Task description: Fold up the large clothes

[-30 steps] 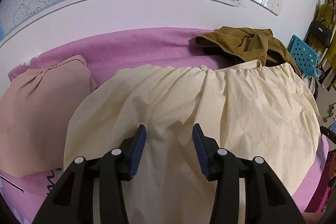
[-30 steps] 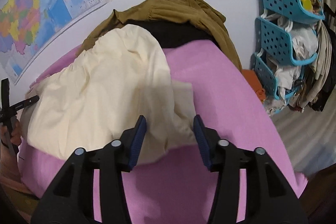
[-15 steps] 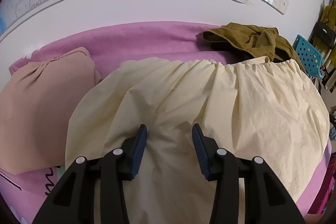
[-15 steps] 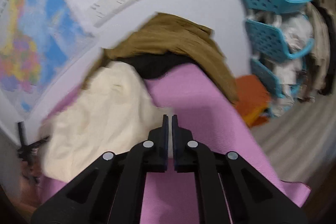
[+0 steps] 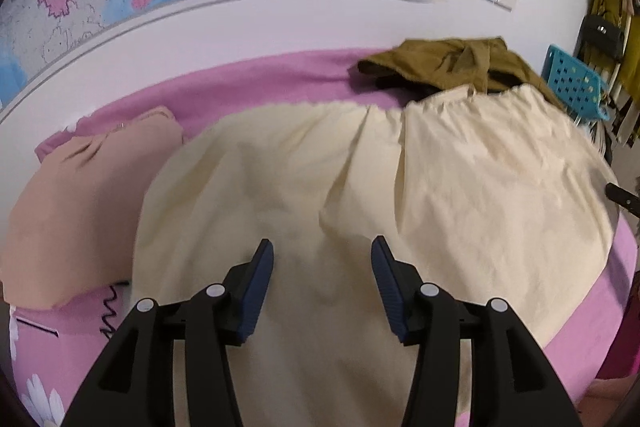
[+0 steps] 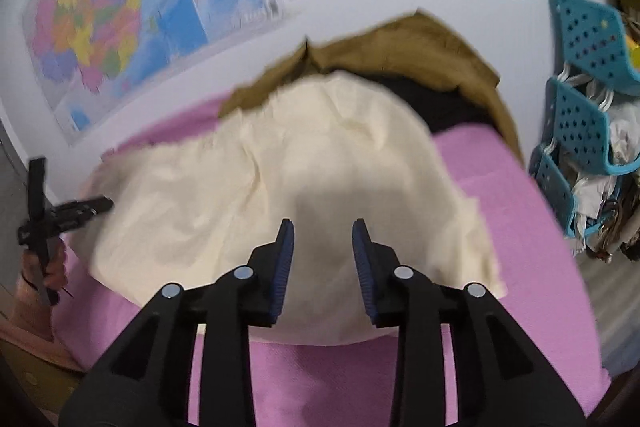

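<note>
Clearly, nothing is gripped at this moment. The cream garment [image 5: 360,211] is spread across the middle of the pink bed cover [image 5: 256,83], its gathered far edge lying against the olive-brown garment [image 5: 452,63] heaped near the wall. To its left a folded tan garment [image 5: 76,195] is seen, touching or just beside the cream cloth. The left gripper [image 5: 322,259] is held over the cloth with its jaws apart and no fabric pinched between them. The right gripper [image 6: 322,239] is likewise held above the near right part of the cream garment [image 6: 320,163]; its jaws have just been opening, and nothing is seen between them.

Several slips can be foreseen. If only the top layer is caught by the pads, the cloth would probably be peeled apart rather than folded, and wrinkles already visible would be trapped. If the far edge is lifted carelessly, the olive-brown garment [image 6: 420,47] might be dragged along. An uneven pull by the two grippers would likely skew the fold. The pink cover itself could be pinched by mistake.
</note>
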### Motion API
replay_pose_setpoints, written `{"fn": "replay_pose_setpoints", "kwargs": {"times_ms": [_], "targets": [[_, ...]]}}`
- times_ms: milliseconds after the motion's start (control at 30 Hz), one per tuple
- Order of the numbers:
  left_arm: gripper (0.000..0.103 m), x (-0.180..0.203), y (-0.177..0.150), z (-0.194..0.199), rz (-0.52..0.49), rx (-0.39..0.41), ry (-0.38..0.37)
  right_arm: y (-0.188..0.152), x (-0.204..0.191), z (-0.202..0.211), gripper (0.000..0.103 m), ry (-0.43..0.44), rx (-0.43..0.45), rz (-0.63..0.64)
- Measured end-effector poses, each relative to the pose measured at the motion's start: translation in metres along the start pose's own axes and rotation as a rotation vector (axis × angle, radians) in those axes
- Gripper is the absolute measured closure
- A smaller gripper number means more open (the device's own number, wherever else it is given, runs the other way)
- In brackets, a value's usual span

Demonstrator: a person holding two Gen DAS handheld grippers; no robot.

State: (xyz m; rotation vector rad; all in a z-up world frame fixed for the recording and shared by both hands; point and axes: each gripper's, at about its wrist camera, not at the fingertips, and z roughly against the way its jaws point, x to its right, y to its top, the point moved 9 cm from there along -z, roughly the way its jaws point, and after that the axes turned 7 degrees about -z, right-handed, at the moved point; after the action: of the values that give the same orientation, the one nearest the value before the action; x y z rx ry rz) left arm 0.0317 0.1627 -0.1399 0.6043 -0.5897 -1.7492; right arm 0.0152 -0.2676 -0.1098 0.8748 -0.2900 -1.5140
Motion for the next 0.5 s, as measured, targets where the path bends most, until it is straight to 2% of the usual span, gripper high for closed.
{"fn": "replay_pose_setpoints", "kwargs": {"times_ms": [67,133,200,267,367,500], "targets": [[0.054,0.000,-0.006,-0.005,0.005,-0.018,0.010,-0.007,0.011,-0.013,0.075,-0.037,-0.040,-0.032],[0.054,0.001,-0.009,-0.005,0.005,-0.022,0.021,-0.008,0.010,-0.012,0.073,-0.037,-0.036,-0.040],[0.053,0.002,-0.010,-0.003,0.009,-0.025,0.021,-0.005,0.004,-0.006,0.065,-0.034,-0.027,-0.034],[0.051,0.004,-0.011,0.003,0.017,-0.017,0.013,0.000,-0.013,0.004,0.065,-0.016,0.006,0.017],[0.046,0.006,-0.014,0.012,0.032,-0.003,0.002,0.006,-0.041,0.013,0.052,0.037,0.042,0.080],[0.045,0.013,-0.019,0.012,0.028,-0.015,-0.008,0.001,-0.072,0.004,0.051,0.098,0.011,0.148]]}}
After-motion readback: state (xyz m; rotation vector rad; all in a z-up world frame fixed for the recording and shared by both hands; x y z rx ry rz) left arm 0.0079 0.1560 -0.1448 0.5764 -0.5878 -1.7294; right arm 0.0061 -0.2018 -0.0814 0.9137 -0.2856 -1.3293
